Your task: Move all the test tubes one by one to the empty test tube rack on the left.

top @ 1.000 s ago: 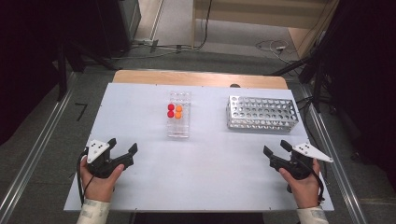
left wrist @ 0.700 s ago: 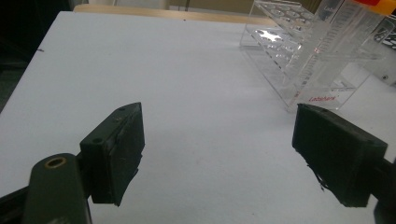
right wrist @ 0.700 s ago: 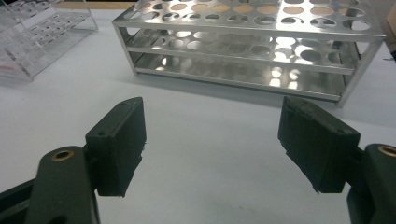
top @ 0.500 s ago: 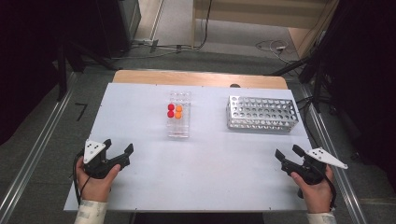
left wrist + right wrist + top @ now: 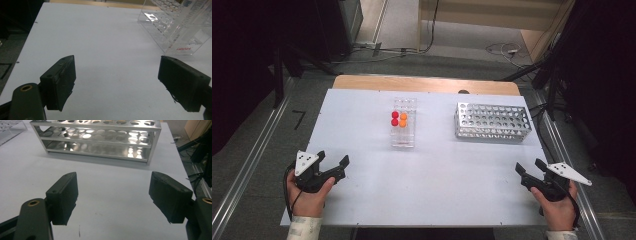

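Note:
A clear plastic tube rack point(image 5: 404, 131) stands mid-table, holding two red-capped tubes point(image 5: 395, 118) and two orange-capped tubes point(image 5: 403, 119). To its right stands an empty metal tube rack point(image 5: 493, 121). My left gripper point(image 5: 333, 158) rests open near the front left corner, well short of the clear rack. My right gripper point(image 5: 528, 166) is open near the front right corner, short of the metal rack. In the left gripper view the open gripper point(image 5: 122, 80) faces bare table, with the clear rack point(image 5: 175, 27) at upper right. In the right gripper view the open gripper point(image 5: 116, 195) faces the metal rack point(image 5: 100, 137).
The white table point(image 5: 442, 170) has a wooden strip point(image 5: 422, 83) along its far edge. Metal rails point(image 5: 247, 170) run on the floor along both sides. Cables point(image 5: 502, 49) lie on the floor beyond the table. A corner of the clear rack point(image 5: 10, 126) sits at upper left in the right gripper view.
Both grippers have drawn back toward the near edge and outward, the left one leftward and the right one rightward. Both stayed open. The racks have not moved.

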A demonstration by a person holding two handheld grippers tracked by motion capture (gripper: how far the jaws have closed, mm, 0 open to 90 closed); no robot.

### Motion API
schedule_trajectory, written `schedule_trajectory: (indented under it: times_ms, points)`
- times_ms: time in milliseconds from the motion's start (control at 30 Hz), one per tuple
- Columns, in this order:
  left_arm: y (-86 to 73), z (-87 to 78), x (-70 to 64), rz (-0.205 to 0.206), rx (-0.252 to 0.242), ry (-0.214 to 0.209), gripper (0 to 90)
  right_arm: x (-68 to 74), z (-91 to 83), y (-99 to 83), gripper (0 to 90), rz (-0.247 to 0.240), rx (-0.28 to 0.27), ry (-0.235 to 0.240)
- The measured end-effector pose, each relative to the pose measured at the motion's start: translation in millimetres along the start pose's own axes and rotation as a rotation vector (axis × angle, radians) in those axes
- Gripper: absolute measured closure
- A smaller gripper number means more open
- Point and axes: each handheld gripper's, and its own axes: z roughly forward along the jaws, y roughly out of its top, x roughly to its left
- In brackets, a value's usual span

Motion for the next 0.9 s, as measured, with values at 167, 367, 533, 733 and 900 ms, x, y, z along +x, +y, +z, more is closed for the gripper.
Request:
schedule_trajectory:
  times_ms: [167, 367, 533, 733, 900]
  points:
    - [-0.7, -0.5, 0.3, 0.023, 0.018, 0.016, 16.1, -4.9, -1.9, -3.0, 21.7, 0.008, 0.009, -0.020]
    - [-1.2, -4.0, 2.0, 0.038, 0.031, 0.032, 16.2, -11.8, -4.8, -6.9, 21.7, 0.028, 0.015, -0.039]
    - [-2.2, -5.3, 3.4, 0.046, 0.046, 0.040, 16.3, -15.8, -5.7, -8.2, 21.7, 0.038, 0.018, -0.047]
    - [-2.4, -5.2, 3.3, 0.053, 0.063, 0.049, 16.8, -14.5, -5.5, -8.1, 21.7, 0.025, 0.022, -0.055]
    - [-4.2, -1.9, 4.0, 0.065, 0.101, 0.068, 16.8, -14.1, -2.6, -9.4, 20.5, 0.011, 0.041, -0.056]
